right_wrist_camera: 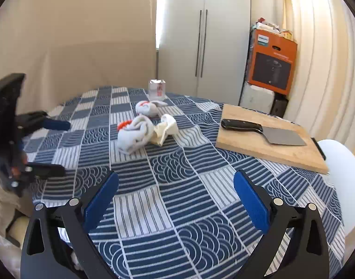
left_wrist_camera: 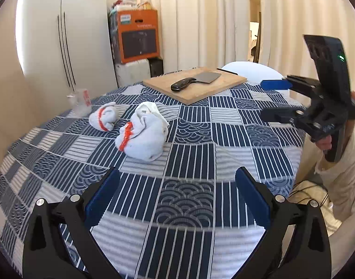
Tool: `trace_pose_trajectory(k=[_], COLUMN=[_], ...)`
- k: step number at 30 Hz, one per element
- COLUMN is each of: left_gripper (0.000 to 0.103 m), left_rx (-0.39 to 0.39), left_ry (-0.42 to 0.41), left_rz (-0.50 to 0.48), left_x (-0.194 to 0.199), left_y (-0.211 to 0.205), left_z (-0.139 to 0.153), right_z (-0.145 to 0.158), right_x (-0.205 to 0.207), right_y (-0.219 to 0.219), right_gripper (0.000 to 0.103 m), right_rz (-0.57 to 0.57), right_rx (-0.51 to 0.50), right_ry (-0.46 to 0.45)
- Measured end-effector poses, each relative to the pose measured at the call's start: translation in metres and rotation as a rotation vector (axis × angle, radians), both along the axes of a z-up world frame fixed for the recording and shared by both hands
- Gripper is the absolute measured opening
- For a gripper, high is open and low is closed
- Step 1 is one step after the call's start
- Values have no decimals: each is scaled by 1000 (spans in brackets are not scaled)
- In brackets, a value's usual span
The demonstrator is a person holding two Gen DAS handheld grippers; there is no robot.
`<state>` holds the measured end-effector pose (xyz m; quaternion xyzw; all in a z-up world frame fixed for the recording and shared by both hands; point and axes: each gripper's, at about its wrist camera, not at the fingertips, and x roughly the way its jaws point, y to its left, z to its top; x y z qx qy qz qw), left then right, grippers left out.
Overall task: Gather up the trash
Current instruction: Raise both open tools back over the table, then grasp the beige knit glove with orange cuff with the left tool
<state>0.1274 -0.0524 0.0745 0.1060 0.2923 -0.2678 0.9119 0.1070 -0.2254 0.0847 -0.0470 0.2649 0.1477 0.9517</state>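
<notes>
The trash sits toward the far left part of the tabletop (left_wrist_camera: 189, 153): two balled white rags with red-orange stripes, the larger rag (left_wrist_camera: 140, 137) nearer the middle and the smaller rag (left_wrist_camera: 103, 116) just beyond it toward the wall-side edge. From your right wrist view, a crumpled cream paper wad (right_wrist_camera: 164, 129) is touching the larger rag. Near the far left edge stands a small clear plastic cup (left_wrist_camera: 81, 103) with a red-and-white label; you cannot tell whether anything is in it.

Your left tongs (left_wrist_camera: 177, 200) hang above the near edge of the tabletop, tilted downward toward the rags, blue pads spread wide with only cloth showing between them. Your right tongs (right_wrist_camera: 176, 200) are angled down the same way over the near right part, jaws at full spread and gripping nothing. In the left view your right tongs stick in from the right edge, a hand (left_wrist_camera: 326, 143) wrapped round the handle, a pale sleeve below it.

The tabletop is round and covered by a blue-and-white patchwork cloth of stripes and wave arcs. At its far right edge lies a wooden cutting board (left_wrist_camera: 196, 84) with a black-handled cleaver (left_wrist_camera: 193, 81) flat on it. A white chair (left_wrist_camera: 251, 68) stands behind that edge. Beyond are a white cupboard (left_wrist_camera: 68, 34), cream curtains (left_wrist_camera: 200, 23), and an orange box (left_wrist_camera: 139, 36) stacked on other boxes, stuffed with papers on top.
</notes>
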Motion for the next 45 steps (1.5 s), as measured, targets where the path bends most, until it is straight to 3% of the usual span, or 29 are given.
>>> trace_pose_trajectory(k=[8,12,22,27,31,36,45], left_gripper=[97,97,95,71,62,45,30], left_rx=[-17,49,51,7,-13,-17,-33], left_ry=[75,73,106,143,143,145,139], left_rz=[55,83,77,57,48,49,87], left_x=[54,76,113,123,121,119,115], left_y=[-10,-17,-9,-4,3,10,23], left_z=[-3,-10,-24,-31,-29,-27,-22], right_z=[5,4,-7,-11,-11,-11,-15], right_x=[33,44,59,70,76,88,115], right_y=[-18,-23,-14,-10,-5,-1,10], right_gripper=[95,95,95,95,95,95,95], right_rz=[59,60,57,32,29,-2,-31], right_rx=[82,80,67,68,72,77,71], right_ry=[88,112,150,175,189,206,254])
